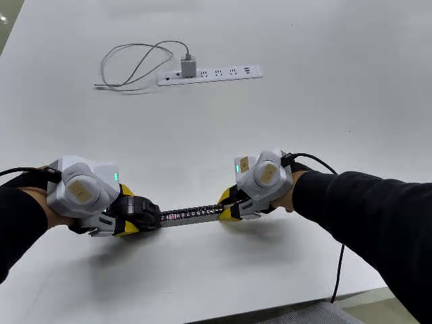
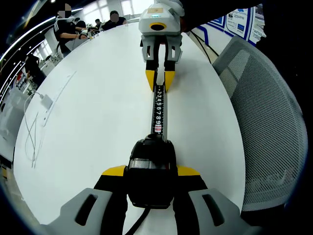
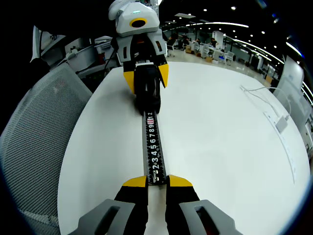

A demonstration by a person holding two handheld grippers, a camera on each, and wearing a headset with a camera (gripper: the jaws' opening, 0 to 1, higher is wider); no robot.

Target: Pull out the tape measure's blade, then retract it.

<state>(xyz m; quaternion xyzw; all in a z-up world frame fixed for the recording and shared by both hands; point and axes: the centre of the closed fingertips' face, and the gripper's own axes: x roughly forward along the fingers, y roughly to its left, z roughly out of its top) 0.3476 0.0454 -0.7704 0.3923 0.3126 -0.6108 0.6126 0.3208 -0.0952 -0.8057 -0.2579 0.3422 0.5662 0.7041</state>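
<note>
The black tape measure case (image 1: pixel 142 214) (image 2: pixel 151 171) (image 3: pixel 147 85) sits between the yellow-tipped fingers of my left gripper (image 1: pixel 128 217) (image 2: pixel 151 172) (image 3: pixel 146 78), which is shut on it just above the white table. A short length of the blade (image 1: pixel 192 214) (image 2: pixel 159 110) (image 3: pixel 152 149), black with white numerals, runs from the case across to my right gripper (image 1: pixel 228 206) (image 3: pixel 157 182) (image 2: pixel 159 81). That gripper is shut on the blade's end. The two grippers face each other, a short span apart.
A white power strip (image 1: pixel 209 74) with a plugged-in charger and a looped cable (image 1: pixel 135 62) lies at the far side of the white table (image 1: pixel 283 115). A grey mesh chair (image 2: pixel 266 122) (image 3: pixel 36 132) stands by the table's near edge. People sit at the far end in the left gripper view.
</note>
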